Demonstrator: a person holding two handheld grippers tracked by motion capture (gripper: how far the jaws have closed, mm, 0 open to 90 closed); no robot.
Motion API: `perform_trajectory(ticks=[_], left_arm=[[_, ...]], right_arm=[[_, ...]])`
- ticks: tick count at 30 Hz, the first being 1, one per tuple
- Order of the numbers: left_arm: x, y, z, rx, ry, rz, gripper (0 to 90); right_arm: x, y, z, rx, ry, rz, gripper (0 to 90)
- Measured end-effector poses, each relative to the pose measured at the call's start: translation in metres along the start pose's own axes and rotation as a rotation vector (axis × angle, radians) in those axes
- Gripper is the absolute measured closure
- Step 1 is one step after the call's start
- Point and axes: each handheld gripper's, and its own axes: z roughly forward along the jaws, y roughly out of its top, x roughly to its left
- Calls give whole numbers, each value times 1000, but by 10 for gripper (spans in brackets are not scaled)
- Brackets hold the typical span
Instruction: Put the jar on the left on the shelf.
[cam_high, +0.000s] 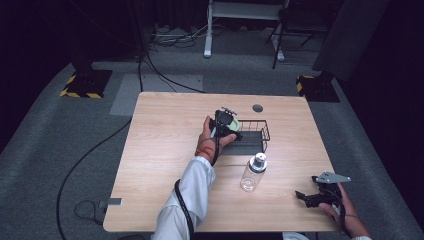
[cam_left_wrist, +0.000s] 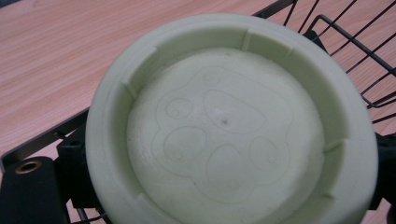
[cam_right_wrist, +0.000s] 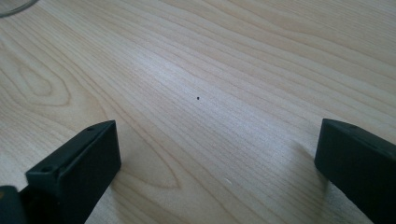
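1 green lid (cam_left_wrist: 229, 135) gripped by L gripper (cam_high: 227, 122) over 1 wire basket (cam_high: 257, 131), 1 bottle (cam_high: 253, 173) nearby; R gripper (cam_high: 309, 197) jaws wide, empty.

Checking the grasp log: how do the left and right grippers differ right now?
The left gripper is shut on the pale green lid; the right gripper is open with nothing between its jaws. The left is held at the wire basket; the right sits low over bare table near the corner. Both are hand-held.

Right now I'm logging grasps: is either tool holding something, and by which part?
The left tool grips a pale green round lid by opposite sides of its rim. The right tool is open, holding nothing.
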Motion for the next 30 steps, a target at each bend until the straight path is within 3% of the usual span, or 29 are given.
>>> perform_trajectory(ticks=[9, 15, 19, 30], left_arm=[[2, -2, 6, 33, -19, -40, 106], [-1, -1, 5, 44, 0, -57, 76], [-3, 1, 4, 49, 21, -47, 65], [-4, 0, 5, 44, 28, -56, 56]], right_arm=[[0, 0, 0, 0, 0, -1, 3], [0, 0, 0, 0, 0, -1, 3], [0, 0, 0, 0, 0, -1, 3], [0, 0, 0, 0, 1, -2, 3]])
